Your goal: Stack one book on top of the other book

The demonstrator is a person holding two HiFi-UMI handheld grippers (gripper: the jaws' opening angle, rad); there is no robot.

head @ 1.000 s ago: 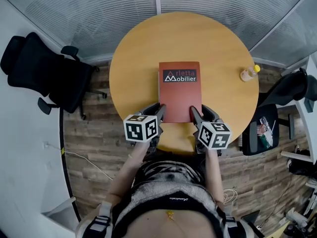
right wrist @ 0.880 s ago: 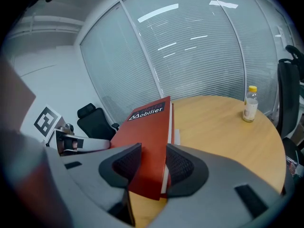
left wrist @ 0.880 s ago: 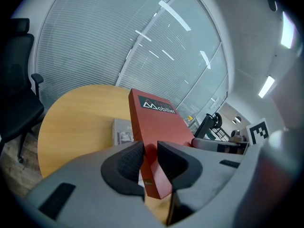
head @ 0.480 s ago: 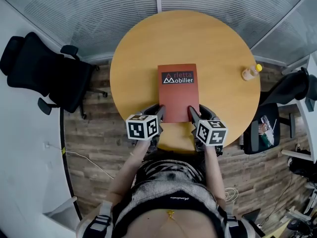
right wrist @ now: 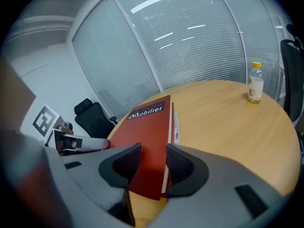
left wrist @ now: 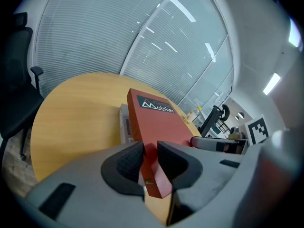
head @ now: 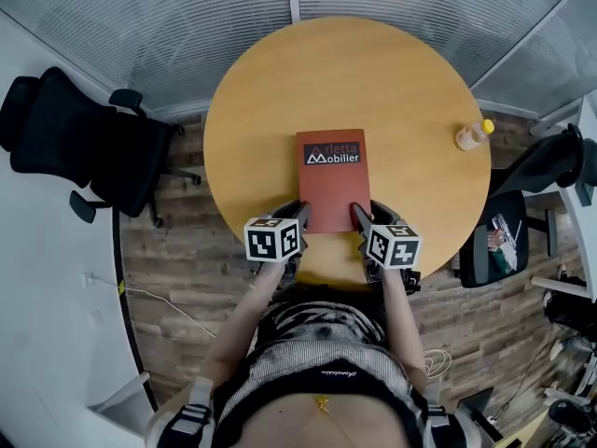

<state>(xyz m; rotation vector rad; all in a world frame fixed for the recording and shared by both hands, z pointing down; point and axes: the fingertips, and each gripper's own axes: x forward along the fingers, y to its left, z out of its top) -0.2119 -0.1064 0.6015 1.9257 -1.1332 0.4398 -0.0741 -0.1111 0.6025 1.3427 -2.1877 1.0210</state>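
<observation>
1. The red book (head: 332, 180) has a dark label that reads "Mobilier" in white, with "rletta" in red above it.
2. Your left gripper (left wrist: 150, 152) clamps the book's near left corner, and your right gripper (right wrist: 153, 159) clamps its near right corner.
3. The red book is over a grey book (left wrist: 124, 123) at the middle of the round table (head: 280, 91). A bottle (head: 470, 136) stands at the table's right edge.
4. Over the last second, the red book and both grippers have sunk toward the table.

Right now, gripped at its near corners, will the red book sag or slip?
Probably stiff: the red book looks flat though the left gripper and right gripper pinch its near corners. Its smooth cover might slide on the grey book beneath.
</observation>
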